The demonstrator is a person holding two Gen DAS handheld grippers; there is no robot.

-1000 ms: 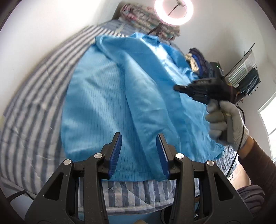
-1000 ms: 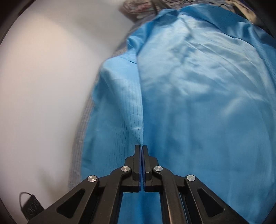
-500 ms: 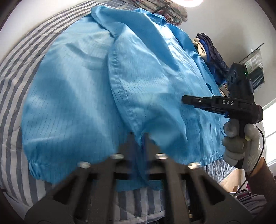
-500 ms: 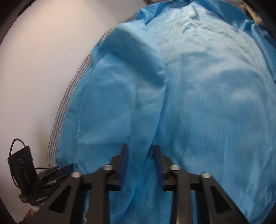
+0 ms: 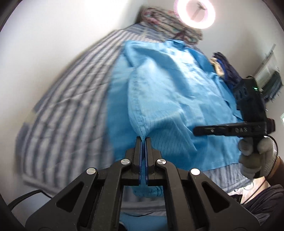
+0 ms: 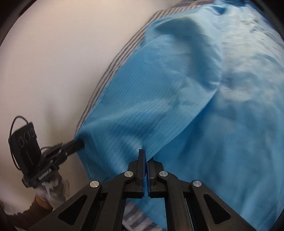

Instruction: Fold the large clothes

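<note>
A large light-blue pinstriped garment (image 5: 177,85) lies spread on a striped bed (image 5: 71,99). In the left wrist view my left gripper (image 5: 143,140) is shut on a stitched fold of it near the bed's front edge, and the cloth rises into a ridge. The right gripper (image 5: 195,132), held by a gloved hand (image 5: 252,160), reaches in side-on from the right. In the right wrist view my right gripper (image 6: 146,156) is shut, with a fold of the garment (image 6: 159,99) pinched at its tips. The left gripper (image 6: 79,143) bites the garment's left edge there.
A folded patterned blanket (image 5: 170,23) lies at the head of the bed under a ring light (image 5: 195,12). Dark blue clothes (image 5: 227,71) sit at the bed's right side. A white wall (image 6: 53,62) runs along the far side.
My left jaws went from wide open to shut on the fold and pulled it up. My right jaws opened briefly around a fold, shut again and swung sideways.
</note>
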